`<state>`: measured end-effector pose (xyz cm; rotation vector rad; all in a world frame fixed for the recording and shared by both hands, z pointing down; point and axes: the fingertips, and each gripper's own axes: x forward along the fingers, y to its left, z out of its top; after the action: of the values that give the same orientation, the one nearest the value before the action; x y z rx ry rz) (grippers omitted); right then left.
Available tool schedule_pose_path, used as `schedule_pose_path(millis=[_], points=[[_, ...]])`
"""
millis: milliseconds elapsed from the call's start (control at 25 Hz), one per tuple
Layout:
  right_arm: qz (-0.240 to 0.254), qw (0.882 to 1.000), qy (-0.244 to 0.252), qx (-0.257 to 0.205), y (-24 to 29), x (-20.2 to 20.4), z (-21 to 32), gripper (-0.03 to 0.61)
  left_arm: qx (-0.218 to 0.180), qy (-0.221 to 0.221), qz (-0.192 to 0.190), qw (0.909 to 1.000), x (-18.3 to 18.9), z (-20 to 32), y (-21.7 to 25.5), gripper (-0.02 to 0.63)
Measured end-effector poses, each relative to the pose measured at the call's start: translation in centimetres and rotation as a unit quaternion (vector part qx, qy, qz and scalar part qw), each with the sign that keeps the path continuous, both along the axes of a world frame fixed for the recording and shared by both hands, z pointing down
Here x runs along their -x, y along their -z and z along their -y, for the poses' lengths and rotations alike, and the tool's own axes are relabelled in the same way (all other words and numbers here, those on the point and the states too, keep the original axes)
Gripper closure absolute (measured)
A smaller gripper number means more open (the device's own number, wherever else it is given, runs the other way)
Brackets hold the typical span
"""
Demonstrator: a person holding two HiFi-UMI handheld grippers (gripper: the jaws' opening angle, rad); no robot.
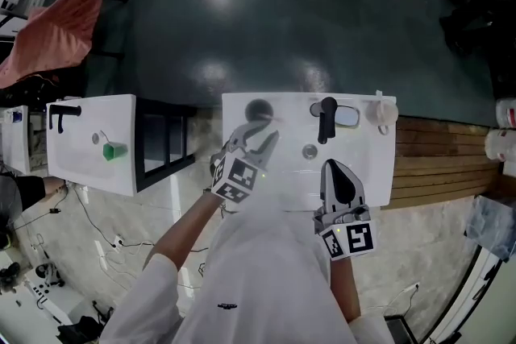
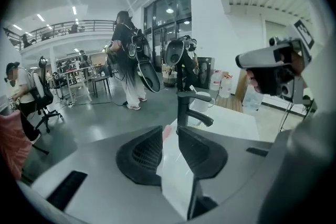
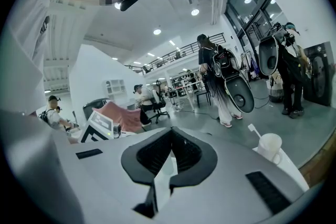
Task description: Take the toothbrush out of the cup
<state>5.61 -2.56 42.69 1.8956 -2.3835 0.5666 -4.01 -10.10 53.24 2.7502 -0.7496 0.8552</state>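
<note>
Left gripper parted, right gripper closed.

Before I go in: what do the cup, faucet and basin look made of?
Cup: white, smooth, slightly glossy; probably ceramic, possibly plastic. Faucet: matte black with no shine, likely coated metal. Basin: glossy white that catches reflections, likely ceramic.

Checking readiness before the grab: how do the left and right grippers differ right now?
The left gripper has its jaws apart; the right gripper has them together. The left gripper angles rightward; the right gripper points straight ahead. Both are empty and away from the cup.
</note>
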Motion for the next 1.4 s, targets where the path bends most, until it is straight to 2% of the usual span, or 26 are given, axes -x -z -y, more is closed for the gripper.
schedule_pose_path(millis=[240,560,800,1040,1400], points=[[0.001,1.0,-0.005,0.003,-0.1,-0.5,0.4,0.578,0.02,-0.007,0.031,0.9993,-0.3,0.4,-2.0,0.527],[0.004,1.0,-0.009,0.003,-0.2,-0.8,0.8,0.578,0.012,-0.011,0.08,0.9967,-0.7,1.2,-3.9,0.526],[0.005,1.0,-0.016,0.003,-0.3,-1.1,0.7,0.578,0.011,-0.007,0.093,0.9956,-0.9,1.9,-4.5,0.527],[0.005,1.0,-0.022,0.004,-0.3,-1.6,0.3,0.578,0.01,-0.003,0.118,0.9929,-0.7,2.2,-5.2,0.574],[0.005,1.0,-0.019,-0.003,0.1,-1.4,0.2,0.578,0.005,0.012,0.122,0.9924,-0.5,3.0,-4.8,0.594]])
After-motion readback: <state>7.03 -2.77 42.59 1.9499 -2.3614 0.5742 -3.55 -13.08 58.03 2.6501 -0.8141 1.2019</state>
